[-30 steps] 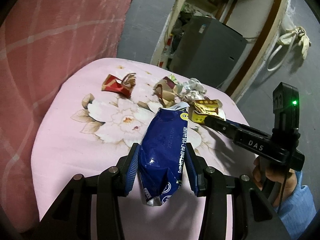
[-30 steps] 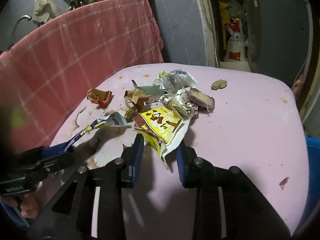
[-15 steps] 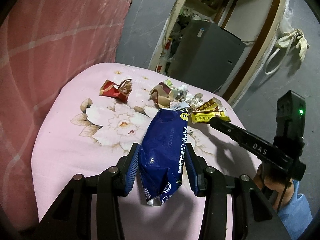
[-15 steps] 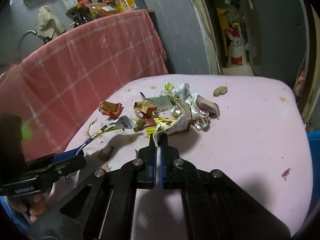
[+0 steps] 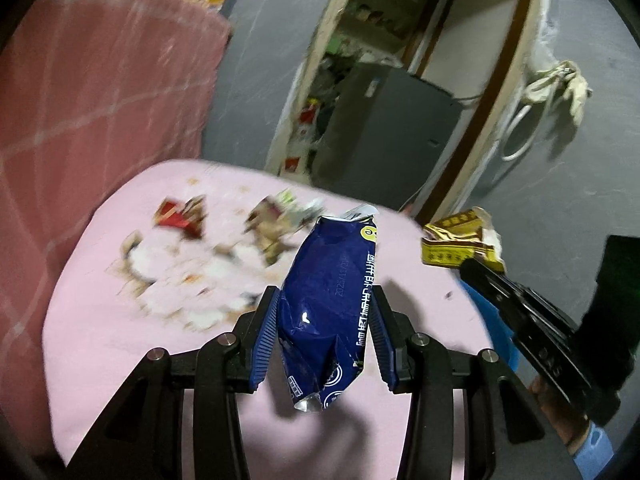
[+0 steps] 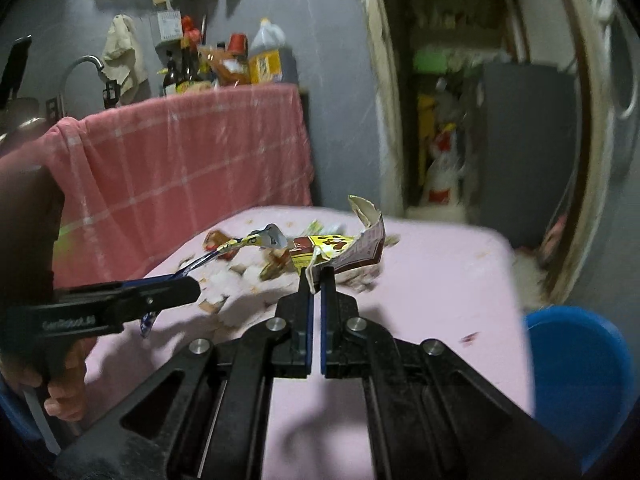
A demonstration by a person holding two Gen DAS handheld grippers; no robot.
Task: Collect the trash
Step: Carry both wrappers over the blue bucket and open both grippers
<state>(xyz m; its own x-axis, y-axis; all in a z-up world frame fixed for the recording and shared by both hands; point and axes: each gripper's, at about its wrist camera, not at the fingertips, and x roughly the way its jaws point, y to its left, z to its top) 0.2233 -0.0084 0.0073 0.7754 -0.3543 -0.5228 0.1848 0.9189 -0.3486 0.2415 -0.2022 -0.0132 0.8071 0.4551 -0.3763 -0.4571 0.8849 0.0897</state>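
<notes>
My left gripper (image 5: 325, 322): its blue ribbed pads are pinching a crumpled blue snack bag (image 5: 334, 300) by the sides. The bag hangs clear of the table, its silver lower corner dangling below the jaws.

My right gripper (image 6: 316, 280): the jaws are pressed almost together on the torn edge of a yellow and brown snack wrapper (image 6: 340, 250). The wrapper stands up above the fingertips, off the table.

Table (image 6: 440, 280): covered in a pink floral cloth, just ahead of both tools. The flower print sits toward the left side.

Trash still on the table: a red crumpled wrapper (image 5: 180, 220) and a small heap of mixed wrappers (image 5: 280, 216) lie beyond the blue bag, blurred in my left view. A few crumbs and stains dot the cloth.

Blue bin (image 6: 580, 380): a round blue tub stands low at the table's right edge, in my judgement the place for the trash.

Farther back: a pink checked cloth (image 6: 180, 168) hangs behind the table, with bottles on a counter above it. A doorway opens onto a grey cabinet (image 5: 384, 128).

Risk, right side: my hold is on a thin torn flap, so the wrapper could tear or slip out if swung quickly.

Risk, left side: the glossy bag is squeezed only lightly and could slide down through the pads.

Risk, both: the two tools are close together and could knock each other on the way to the bin.
</notes>
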